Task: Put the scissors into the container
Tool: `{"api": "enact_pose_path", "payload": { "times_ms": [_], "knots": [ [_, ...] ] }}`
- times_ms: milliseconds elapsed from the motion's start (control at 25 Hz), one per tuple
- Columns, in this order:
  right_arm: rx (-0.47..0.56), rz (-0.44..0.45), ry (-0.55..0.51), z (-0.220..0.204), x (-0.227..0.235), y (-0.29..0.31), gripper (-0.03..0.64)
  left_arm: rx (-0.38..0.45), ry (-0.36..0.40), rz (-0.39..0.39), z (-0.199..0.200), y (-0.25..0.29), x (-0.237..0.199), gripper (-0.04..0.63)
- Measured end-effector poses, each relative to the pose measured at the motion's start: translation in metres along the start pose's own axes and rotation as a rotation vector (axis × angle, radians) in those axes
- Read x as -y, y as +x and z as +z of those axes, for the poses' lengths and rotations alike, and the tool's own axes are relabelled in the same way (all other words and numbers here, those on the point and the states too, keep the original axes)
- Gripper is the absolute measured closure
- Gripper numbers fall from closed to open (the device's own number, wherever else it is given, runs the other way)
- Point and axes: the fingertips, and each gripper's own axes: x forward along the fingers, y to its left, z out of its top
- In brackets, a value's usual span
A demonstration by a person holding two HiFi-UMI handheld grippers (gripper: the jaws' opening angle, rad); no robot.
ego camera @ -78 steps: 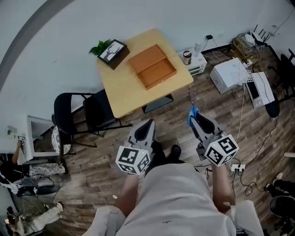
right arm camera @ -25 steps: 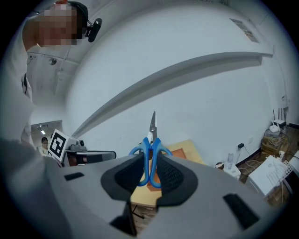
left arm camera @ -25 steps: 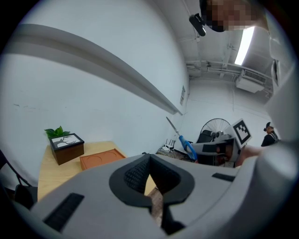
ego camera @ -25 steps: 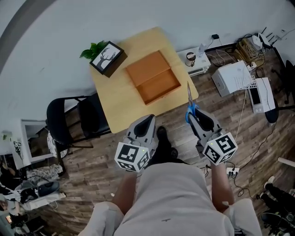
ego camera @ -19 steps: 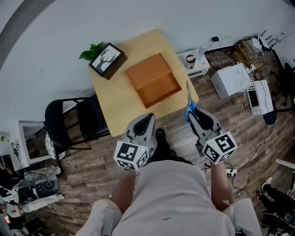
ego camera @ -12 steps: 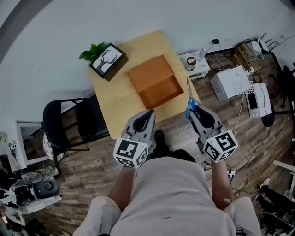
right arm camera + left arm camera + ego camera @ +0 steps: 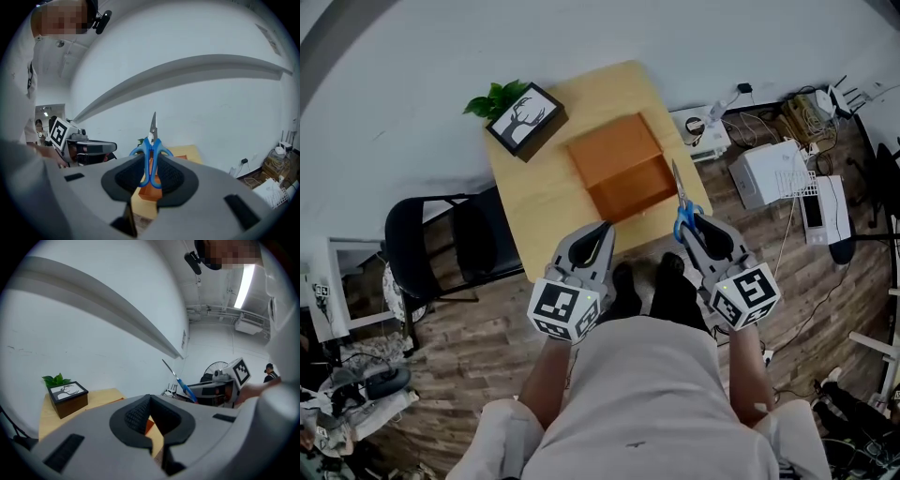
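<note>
- R gripper clamped on scissors at the blue handles; blades point fwd, away from the person, so tips would lead toward the box.
- Scissors up in the air by the table's near-right corner; near the container, not in it yet.
- Container sits open, mouth up; prob. just needs a drop-in.
- L gripper pinched closed on nothing; hangs alongside, apparently a spare.
</note>
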Motion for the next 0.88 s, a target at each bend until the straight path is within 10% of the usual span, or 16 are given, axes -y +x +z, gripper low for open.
{"api": "enact_pose_path", "payload": {
  "times_ms": [880],
  "knots": [
    [-0.136, 0.295, -0.223, 0.011, 0.011, 0.087, 0.532, 0.026, -0.093, 0.272, 0.005, 0.001, -0.04, 0.589]
  ]
}}
